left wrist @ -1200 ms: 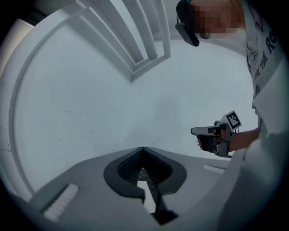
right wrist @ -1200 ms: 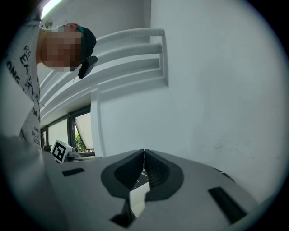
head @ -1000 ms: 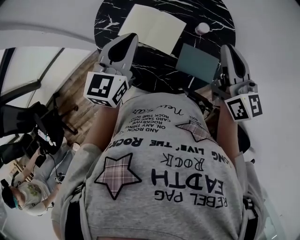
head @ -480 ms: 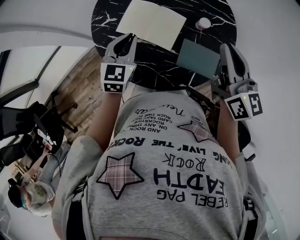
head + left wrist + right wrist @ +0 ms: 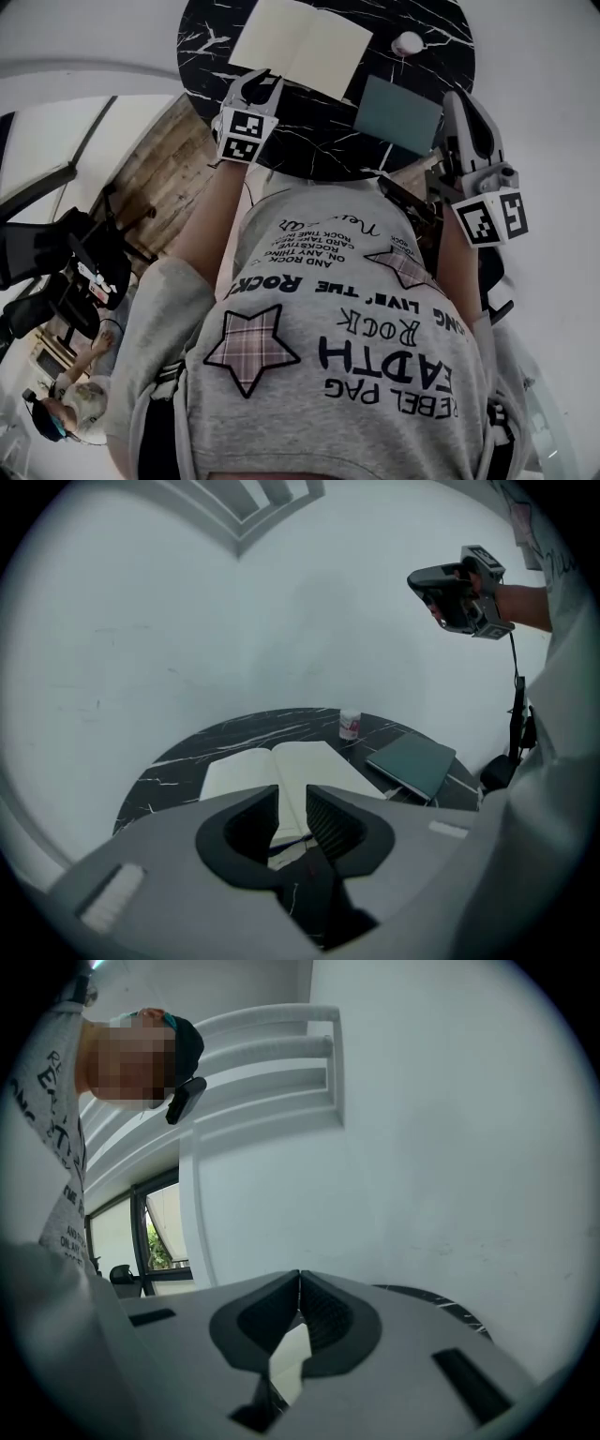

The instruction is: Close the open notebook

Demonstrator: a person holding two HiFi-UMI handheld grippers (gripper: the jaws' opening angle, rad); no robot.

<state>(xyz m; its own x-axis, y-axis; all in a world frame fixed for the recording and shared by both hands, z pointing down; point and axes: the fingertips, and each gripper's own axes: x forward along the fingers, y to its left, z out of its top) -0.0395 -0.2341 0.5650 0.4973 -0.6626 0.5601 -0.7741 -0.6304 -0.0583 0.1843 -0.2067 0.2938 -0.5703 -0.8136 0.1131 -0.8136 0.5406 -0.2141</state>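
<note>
The open notebook (image 5: 300,45) lies flat with cream blank pages on the round black marble table (image 5: 211,37); the left gripper view shows this notebook (image 5: 281,775) just beyond the jaws. My left gripper (image 5: 261,79) hangs over the table's near edge in front of the notebook's near left corner. Its jaws (image 5: 292,806) are opening, a narrow gap between them and nothing in it. My right gripper (image 5: 459,101) stays raised off the table's right side, pointing at the wall, jaws shut (image 5: 299,1283) and empty.
A closed teal notebook (image 5: 398,114) lies on the table to the right of the open one, with a small white jar (image 5: 407,43) behind it. A white wall stands close behind the table. Wooden floor, dark chairs and a seated person (image 5: 70,403) are at the left.
My left gripper has come down and forward to the table's near edge, closer to the open notebook, and its jaws have parted. The right gripper has stayed put.
</note>
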